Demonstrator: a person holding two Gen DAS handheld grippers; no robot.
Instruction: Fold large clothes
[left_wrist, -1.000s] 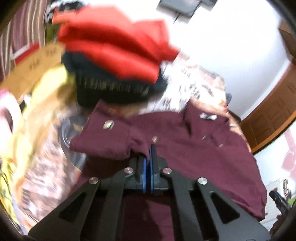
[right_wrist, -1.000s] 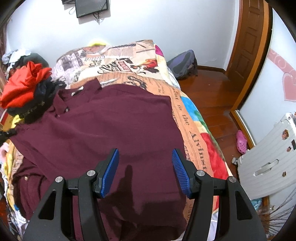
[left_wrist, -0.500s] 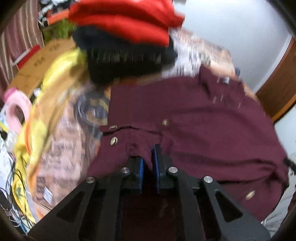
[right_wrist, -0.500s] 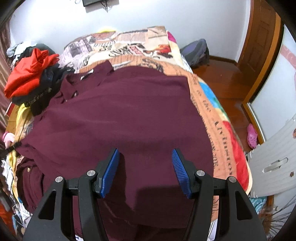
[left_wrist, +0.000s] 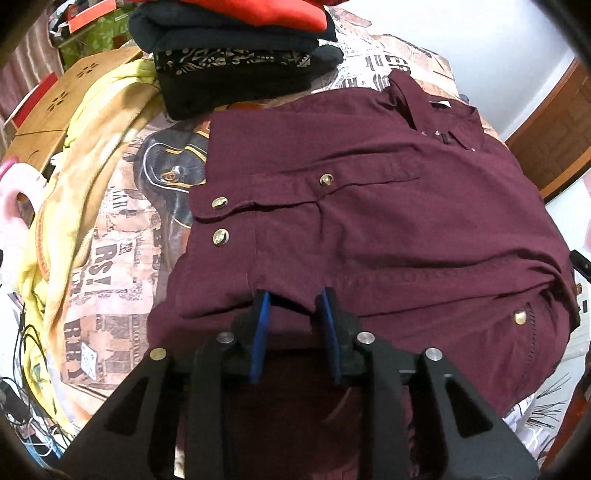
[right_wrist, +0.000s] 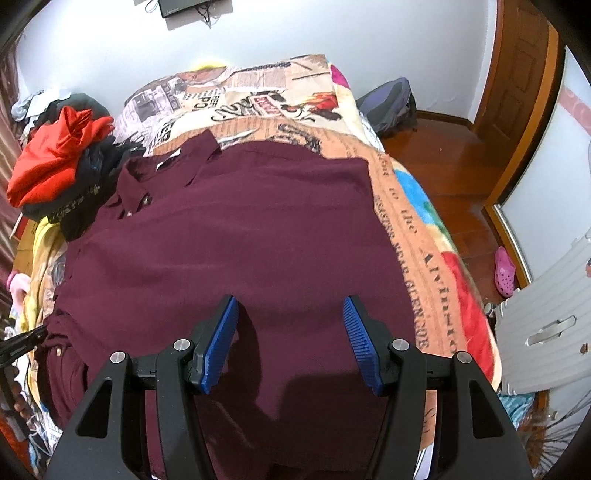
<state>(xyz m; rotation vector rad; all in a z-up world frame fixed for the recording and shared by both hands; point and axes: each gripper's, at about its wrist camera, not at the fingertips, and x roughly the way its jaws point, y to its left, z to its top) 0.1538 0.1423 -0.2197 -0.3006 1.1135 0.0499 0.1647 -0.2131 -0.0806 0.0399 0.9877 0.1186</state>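
**Maroon shirt spread on the bed, both grippers open**

We see the large maroon button-up shirt (right_wrist: 236, 236) lying flat across the bed with the newspaper-print cover (right_wrist: 417, 236), collar toward the far wall. Our left hand-held gripper (left_wrist: 293, 325) has its jaws parted a little at a folded sleeve edge, gripping nothing. Our right hand-held gripper (right_wrist: 290, 343) hovers over the shirt's lower half with its jaws wide apart and empty. A pile of folded red and black clothes (left_wrist: 236, 48) sits just beside the shirt's shoulder.
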